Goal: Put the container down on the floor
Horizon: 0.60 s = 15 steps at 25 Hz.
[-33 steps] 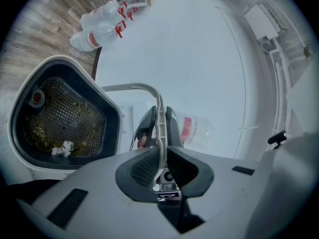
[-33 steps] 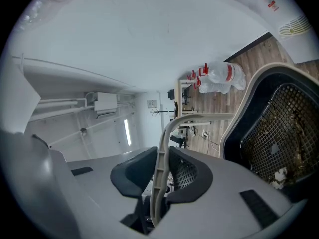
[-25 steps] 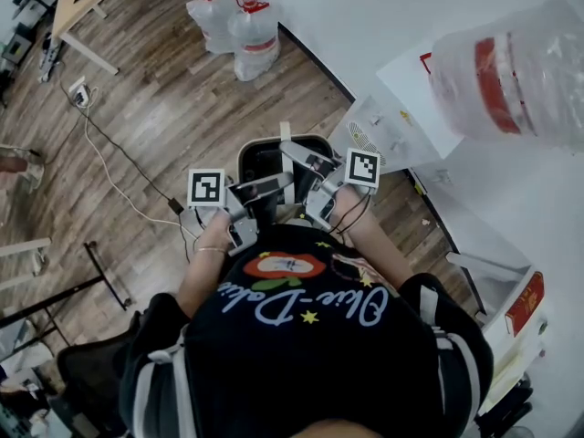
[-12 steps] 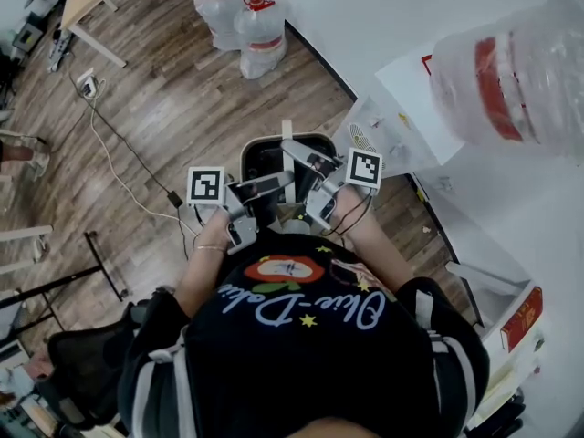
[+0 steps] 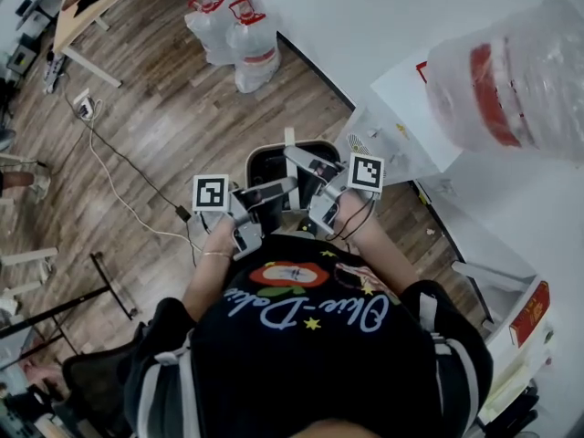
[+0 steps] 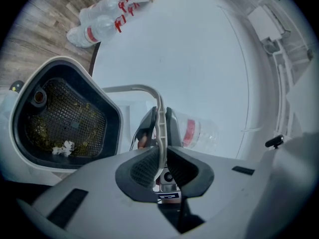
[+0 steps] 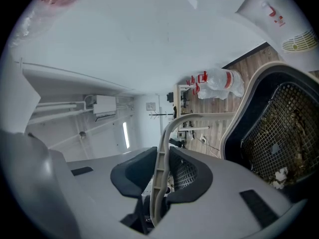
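Note:
The container point(image 5: 274, 161) is a white bin with a black mesh basket inside, holding some wet debris. It hangs above the wood floor in front of the person. Its thin pale bail handle point(image 5: 289, 141) runs up between both grippers. In the left gripper view the handle point(image 6: 158, 114) is pinched between the pads of my left gripper point(image 6: 160, 156), with the container point(image 6: 65, 113) to the left. In the right gripper view my right gripper point(image 7: 162, 171) is shut on the same handle point(image 7: 169, 131), with the container point(image 7: 279, 128) to the right. In the head view, the left gripper point(image 5: 260, 203) and right gripper point(image 5: 308, 190) sit close together.
Large water bottles point(image 5: 239, 26) stand on the floor by the white wall. A white cabinet point(image 5: 406, 99) with a wrapped water jug point(image 5: 511, 71) is at the right. A cable point(image 5: 119, 190) crosses the floor at left. A wooden table point(image 5: 91, 7) is at the far left.
The grippers and the container have drifted slightly right and up in the head view. Both grips on the handle are unchanged.

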Tool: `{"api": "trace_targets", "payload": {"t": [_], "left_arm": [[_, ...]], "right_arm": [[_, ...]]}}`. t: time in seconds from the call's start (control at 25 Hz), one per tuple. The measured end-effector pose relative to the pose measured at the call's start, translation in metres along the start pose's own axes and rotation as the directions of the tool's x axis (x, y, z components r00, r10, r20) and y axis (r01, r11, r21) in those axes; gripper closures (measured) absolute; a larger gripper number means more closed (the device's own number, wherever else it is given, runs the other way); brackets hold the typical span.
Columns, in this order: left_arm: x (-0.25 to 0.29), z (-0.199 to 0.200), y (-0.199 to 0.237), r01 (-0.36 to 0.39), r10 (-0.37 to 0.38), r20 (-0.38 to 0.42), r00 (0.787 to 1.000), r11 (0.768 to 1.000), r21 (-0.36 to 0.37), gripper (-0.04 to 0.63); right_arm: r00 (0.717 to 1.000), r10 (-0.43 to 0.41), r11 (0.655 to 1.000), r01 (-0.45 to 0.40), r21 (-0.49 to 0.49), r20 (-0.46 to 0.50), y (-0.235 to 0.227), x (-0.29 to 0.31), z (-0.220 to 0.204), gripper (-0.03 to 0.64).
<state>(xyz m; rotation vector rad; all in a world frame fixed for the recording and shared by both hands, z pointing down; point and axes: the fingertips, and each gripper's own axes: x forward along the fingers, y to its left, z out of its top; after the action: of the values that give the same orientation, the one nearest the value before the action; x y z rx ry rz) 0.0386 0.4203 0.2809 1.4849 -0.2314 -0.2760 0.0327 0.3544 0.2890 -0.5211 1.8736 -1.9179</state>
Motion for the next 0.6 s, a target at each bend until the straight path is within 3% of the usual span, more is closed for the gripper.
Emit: {"api": "trace_targets", "payload": {"t": [0.2, 0.4, 0.6], "left_arm": [[-0.004, 0.001, 0.001, 0.011, -0.011, -0.026, 1.0, 1.0, 0.015, 0.548], [-0.014, 0.065, -0.005, -0.003, 0.003, -0.053, 0.999, 1.0, -0.005, 0.548], [-0.027, 0.099, -0.008, -0.007, 0.007, -0.062, 0.998, 1.0, -0.01, 0.548]], "right_arm": [[1.0, -0.001, 1.0, 0.001, -0.015, 0.028, -0.001, 0.002, -0.001, 0.548], [0.998, -0.015, 1.0, 0.014, 0.01, 0.057, 0.001, 0.057, 0.032, 0.549], [0.998, -0.016, 1.0, 0.016, 0.014, 0.065, -0.001, 0.092, 0.044, 0.548]]}}
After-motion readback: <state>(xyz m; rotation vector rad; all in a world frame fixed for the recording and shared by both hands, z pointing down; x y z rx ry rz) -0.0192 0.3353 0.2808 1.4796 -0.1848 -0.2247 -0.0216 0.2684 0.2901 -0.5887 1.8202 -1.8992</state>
